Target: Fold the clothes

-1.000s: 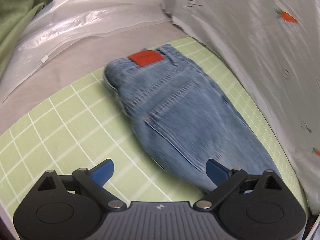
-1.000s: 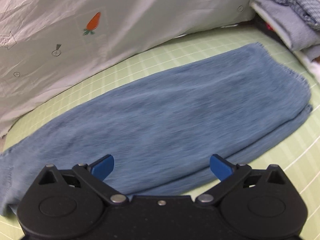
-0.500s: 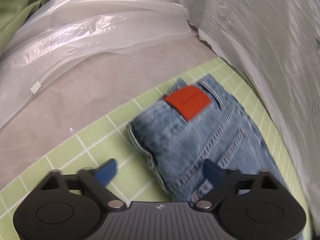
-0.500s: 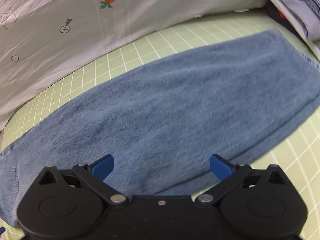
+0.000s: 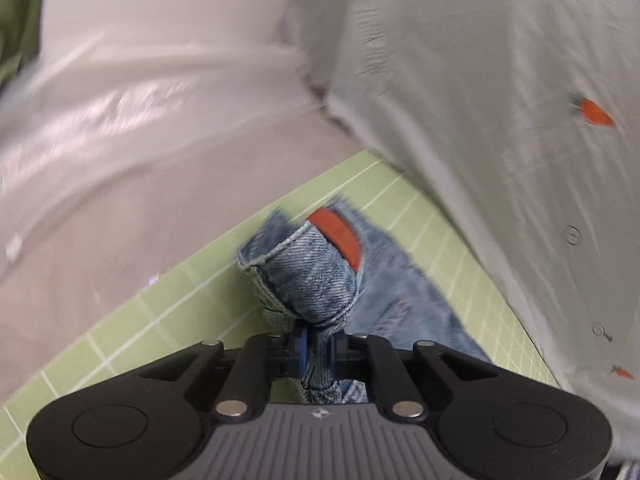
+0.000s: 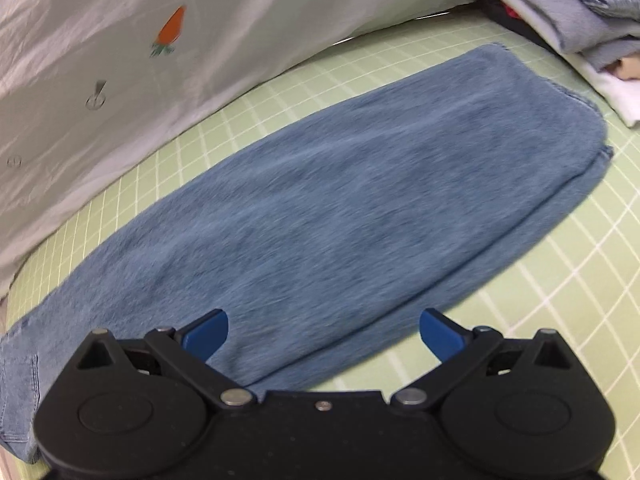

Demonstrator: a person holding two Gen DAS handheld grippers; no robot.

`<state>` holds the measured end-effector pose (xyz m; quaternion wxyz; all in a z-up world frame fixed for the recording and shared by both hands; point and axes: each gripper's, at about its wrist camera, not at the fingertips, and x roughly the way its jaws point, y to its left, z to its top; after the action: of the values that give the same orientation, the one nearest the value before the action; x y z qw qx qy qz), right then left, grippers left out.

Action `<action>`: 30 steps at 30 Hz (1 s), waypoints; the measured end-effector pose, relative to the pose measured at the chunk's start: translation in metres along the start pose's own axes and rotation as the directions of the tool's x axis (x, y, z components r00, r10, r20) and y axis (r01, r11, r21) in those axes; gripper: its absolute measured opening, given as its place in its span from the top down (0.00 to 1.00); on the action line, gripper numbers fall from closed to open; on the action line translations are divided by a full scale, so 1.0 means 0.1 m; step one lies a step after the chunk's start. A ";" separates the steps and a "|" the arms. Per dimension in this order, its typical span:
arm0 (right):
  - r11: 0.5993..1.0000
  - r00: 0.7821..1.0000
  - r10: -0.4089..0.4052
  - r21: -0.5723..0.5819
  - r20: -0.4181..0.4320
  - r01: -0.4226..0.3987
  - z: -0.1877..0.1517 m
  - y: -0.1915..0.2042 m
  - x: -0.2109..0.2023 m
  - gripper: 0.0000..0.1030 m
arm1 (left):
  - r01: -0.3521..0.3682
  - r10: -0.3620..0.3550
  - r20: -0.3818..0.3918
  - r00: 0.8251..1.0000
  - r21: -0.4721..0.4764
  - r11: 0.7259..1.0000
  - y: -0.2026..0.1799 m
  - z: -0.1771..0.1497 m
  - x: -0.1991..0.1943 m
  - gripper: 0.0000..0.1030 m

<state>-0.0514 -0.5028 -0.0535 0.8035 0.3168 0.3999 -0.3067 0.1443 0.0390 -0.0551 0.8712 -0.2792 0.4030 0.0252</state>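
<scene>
Left wrist view, motion-blurred. Left tool is closed tight on the waistband end of the jeans; denim is pinched between its fingers and bunched up in a roll just ahead of them. The red patch on the waistband is tilted up and curls over the lifted fold. The rest of the jeans trails off to the right across the green grid mat, which lies on the grey tabletop. A white carrot-print sheet stands along the right side.

Right wrist view. Right tool is spread wide with nothing between its fingers, held above the near edge of the jeans' legs. The legs lie flat and stacked on the mat, hems toward the far right. Folded clothes are piled at the upper right, apart from the hems.
</scene>
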 end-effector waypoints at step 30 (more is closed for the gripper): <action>0.989 0.998 0.033 0.145 0.052 -0.040 0.92 -1.91 0.34 0.00 | 0.045 0.070 -0.265 0.962 0.404 0.914 -2.39 -2.18 0.34 0.90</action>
<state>-0.1360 -0.6969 -0.0883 0.7932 0.3746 0.3506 -0.3280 0.0817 -0.2793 -0.0813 0.8456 -0.0903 0.5180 -0.0921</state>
